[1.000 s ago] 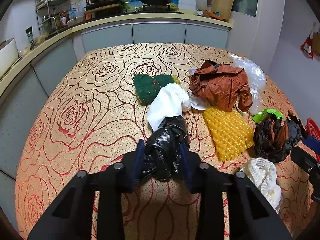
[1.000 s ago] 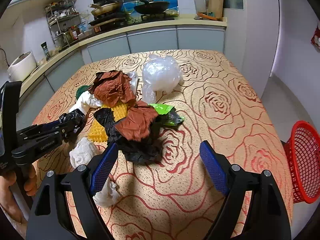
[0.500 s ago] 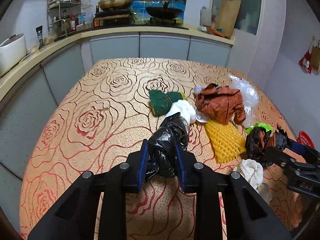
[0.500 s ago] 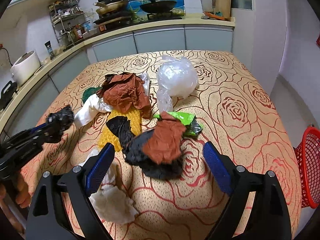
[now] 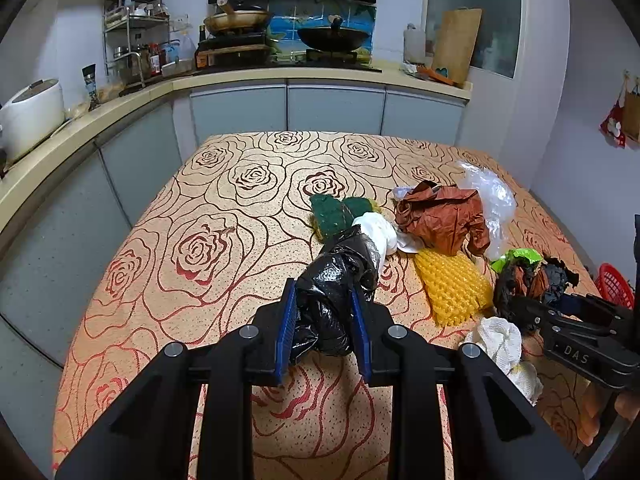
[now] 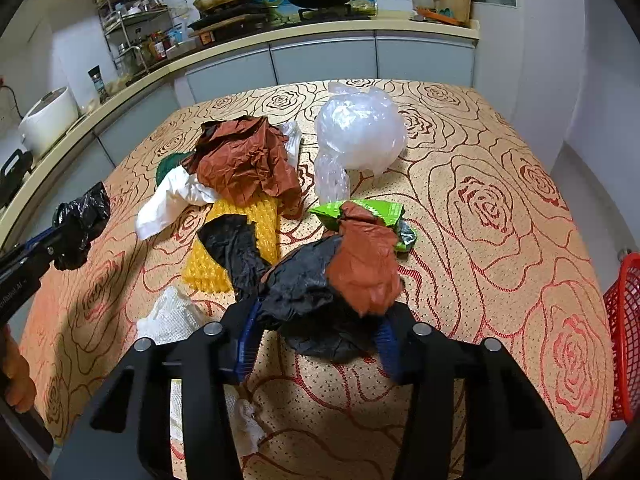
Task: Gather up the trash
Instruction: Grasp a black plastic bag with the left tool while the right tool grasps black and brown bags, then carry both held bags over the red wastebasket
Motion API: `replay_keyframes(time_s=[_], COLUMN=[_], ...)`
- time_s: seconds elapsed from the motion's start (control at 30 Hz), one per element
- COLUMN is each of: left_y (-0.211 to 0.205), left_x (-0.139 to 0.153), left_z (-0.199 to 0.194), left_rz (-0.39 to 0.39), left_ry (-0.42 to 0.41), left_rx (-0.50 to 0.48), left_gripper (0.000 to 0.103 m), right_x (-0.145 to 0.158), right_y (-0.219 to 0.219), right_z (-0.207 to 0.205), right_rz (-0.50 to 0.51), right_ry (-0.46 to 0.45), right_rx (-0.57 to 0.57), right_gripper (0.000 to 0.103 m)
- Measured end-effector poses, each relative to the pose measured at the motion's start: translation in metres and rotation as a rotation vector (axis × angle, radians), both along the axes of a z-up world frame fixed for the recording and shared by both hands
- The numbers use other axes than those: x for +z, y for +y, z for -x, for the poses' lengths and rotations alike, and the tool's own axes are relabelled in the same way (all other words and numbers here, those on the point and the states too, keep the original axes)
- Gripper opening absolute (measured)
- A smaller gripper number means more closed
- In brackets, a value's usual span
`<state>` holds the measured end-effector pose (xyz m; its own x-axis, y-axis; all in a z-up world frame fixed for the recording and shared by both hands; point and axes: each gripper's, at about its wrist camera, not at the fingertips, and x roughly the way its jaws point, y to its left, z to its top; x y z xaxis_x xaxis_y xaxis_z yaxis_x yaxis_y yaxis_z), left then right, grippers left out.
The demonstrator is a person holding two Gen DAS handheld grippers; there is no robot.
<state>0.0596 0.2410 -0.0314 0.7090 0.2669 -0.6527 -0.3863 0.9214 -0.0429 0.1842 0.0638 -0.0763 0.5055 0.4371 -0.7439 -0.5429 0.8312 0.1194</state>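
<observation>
My left gripper (image 5: 323,334) is shut on a crumpled black plastic bag (image 5: 334,286) and holds it above the table; the bag also shows at the left of the right wrist view (image 6: 80,226). My right gripper (image 6: 316,344) is shut on a black and brown wad of trash (image 6: 336,280), which also shows in the left wrist view (image 5: 528,284). On the rose-patterned tablecloth (image 6: 500,208) lie brown crumpled paper (image 6: 246,160), a clear plastic bag (image 6: 360,132), a yellow mesh (image 6: 240,240), a green wrapper (image 6: 376,210) and white tissues (image 6: 172,316).
A red basket (image 6: 624,336) stands on the floor off the table's right edge. A green scrub pad (image 5: 334,212) and a white cloth (image 5: 378,230) lie mid-table. Kitchen counters with pans and a rice cooker (image 5: 30,114) run behind and to the left.
My right gripper has closed on the black and brown wad, having been open around it before. My left gripper has lifted and drawn back with the black bag.
</observation>
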Motion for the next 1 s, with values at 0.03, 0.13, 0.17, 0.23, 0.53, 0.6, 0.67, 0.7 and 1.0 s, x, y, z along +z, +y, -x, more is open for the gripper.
replay_keyframes(time_s=[0.03, 0.13, 0.17, 0.23, 0.53, 0.6, 0.67, 0.7, 1.0], left_y=[0.000, -0.003, -0.004, -0.005, -0.020, -0.025, -0.030, -0.033, -0.051], left_x=[0.000, 0.002, 0.003, 0.007, 0.026, 0.031, 0.037, 0.039, 0.055], left_z=[0.001, 0.003, 0.003, 0.005, 0.007, 0.008, 0.008, 0.008, 0.010], left_rz=[-0.002, -0.016, -0.020, -0.024, -0.043, -0.048, -0.053, -0.055, -0.071], left_ry=[0.000, -0.004, -0.006, -0.014, -0.052, -0.062, -0.072, -0.078, -0.109], left_rx=[0.001, 0.005, 0.005, 0.006, -0.010, -0.014, -0.020, -0.023, -0.042], left_gripper=[0.024, 0.024, 0.024, 0.024, 0.024, 0.024, 0.024, 0.024, 0.024], right_x=[0.001, 0.009, 0.012, 0.022, 0.057, 0.062, 0.067, 0.069, 0.093], right_y=[0.000, -0.006, -0.009, -0.015, -0.040, -0.045, -0.050, -0.051, -0.073], right_z=[0.001, 0.006, 0.007, 0.012, 0.020, 0.022, 0.024, 0.026, 0.034], right_rz=[0.003, -0.004, -0.010, -0.022, -0.063, -0.069, -0.075, -0.076, -0.093], right_ry=[-0.007, -0.035, -0.043, -0.068, -0.120, -0.130, -0.143, -0.150, -0.212], right_rx=[0.000, -0.006, -0.008, -0.015, -0.035, -0.044, -0.052, -0.056, -0.096], right_gripper=[0.043, 0.042, 0.042, 0.042, 0.042, 0.042, 0.042, 0.042, 0.042])
